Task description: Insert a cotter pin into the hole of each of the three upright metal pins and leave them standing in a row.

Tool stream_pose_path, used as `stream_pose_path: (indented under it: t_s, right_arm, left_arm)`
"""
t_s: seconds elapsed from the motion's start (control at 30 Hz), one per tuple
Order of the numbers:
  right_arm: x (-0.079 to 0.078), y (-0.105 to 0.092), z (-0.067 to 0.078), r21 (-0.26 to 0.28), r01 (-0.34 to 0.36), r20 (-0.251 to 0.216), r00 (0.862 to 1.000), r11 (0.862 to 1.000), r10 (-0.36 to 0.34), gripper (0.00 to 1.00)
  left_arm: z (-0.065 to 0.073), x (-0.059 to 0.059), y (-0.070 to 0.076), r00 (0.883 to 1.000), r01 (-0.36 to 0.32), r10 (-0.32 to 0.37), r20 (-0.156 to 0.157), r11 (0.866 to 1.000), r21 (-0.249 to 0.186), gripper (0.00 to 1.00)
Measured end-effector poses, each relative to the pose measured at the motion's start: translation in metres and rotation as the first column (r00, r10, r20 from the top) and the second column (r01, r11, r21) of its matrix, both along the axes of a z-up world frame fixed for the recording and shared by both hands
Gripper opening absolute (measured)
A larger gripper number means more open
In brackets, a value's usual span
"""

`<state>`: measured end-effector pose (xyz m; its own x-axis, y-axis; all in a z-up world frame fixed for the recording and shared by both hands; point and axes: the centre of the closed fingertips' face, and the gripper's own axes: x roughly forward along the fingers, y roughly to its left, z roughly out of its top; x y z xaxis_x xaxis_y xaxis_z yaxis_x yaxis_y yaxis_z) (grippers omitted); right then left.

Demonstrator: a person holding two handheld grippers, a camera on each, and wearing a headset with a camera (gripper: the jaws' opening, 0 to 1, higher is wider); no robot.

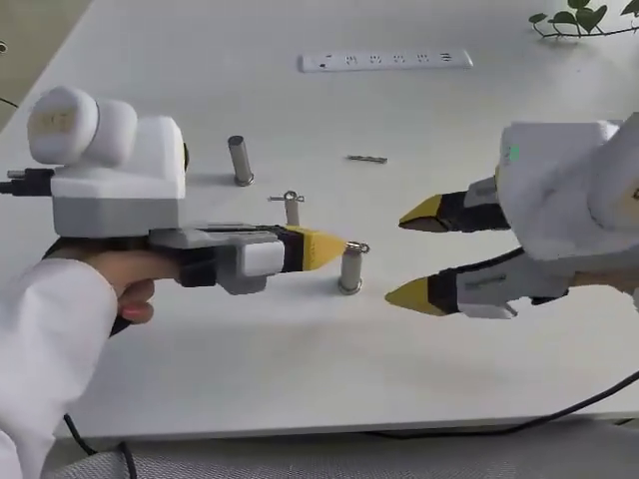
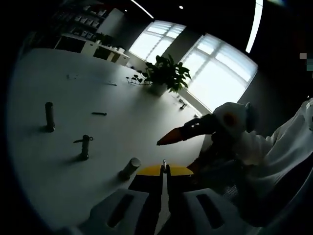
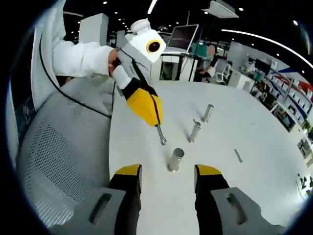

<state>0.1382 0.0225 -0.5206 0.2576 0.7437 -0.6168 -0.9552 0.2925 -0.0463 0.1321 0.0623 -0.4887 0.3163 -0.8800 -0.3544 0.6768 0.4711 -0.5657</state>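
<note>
Three upright metal pins stand in a diagonal row on the white table: the far pin [image 1: 240, 160], the middle pin [image 1: 292, 209] with a cotter pin through its top, and the near pin [image 1: 350, 269]. My left gripper [image 1: 337, 246] is shut on a cotter pin [image 1: 357, 246], held just above the near pin's top [image 3: 176, 159]. My right gripper [image 1: 411, 255] is open, to the right of the near pin, its fingertips [image 3: 129, 171] either side of it without touching. A loose cotter pin [image 1: 367, 159] lies flat further back.
A white power strip [image 1: 386, 61] lies at the table's far side, and plant leaves [image 1: 579, 20] reach in at the far right. A dark cable [image 1: 519, 424] runs along the table's front edge. A grey mesh chair [image 3: 63, 161] stands beside the table.
</note>
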Motion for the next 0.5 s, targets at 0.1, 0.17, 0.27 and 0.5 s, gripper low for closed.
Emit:
stream_pose_path:
  t_s: [0.1, 0.17, 0.27, 0.5]
  right_arm:
    - [-0.009, 0.003, 0.004, 0.078, 0.01, -0.119, 0.993, 0.997, -0.001, 0.39]
    - [-0.016, 0.007, 0.008, 0.129, 0.016, -0.178, 0.984, 0.991, 0.007, 0.37]
    - [-0.024, 0.015, 0.016, 0.196, 0.0, -0.226, 0.973, 0.981, 0.046, 0.32]
    - [-0.038, 0.024, 0.024, 0.228, -0.087, -0.215, 0.967, 0.97, 0.138, 0.22]
  left_arm:
    - [0.002, -0.003, 0.002, 0.996, 0.048, -0.05, 0.071, 0.998, 0.027, 0.0]
    - [0.006, -0.007, 0.001, 0.988, 0.086, -0.089, 0.128, 0.996, 0.034, 0.0]
    - [0.011, -0.012, -0.001, 0.964, 0.145, -0.153, 0.215, 0.988, 0.053, 0.0]
    - [0.02, -0.022, -0.005, 0.87, 0.246, -0.278, 0.406, 0.96, 0.132, 0.0]
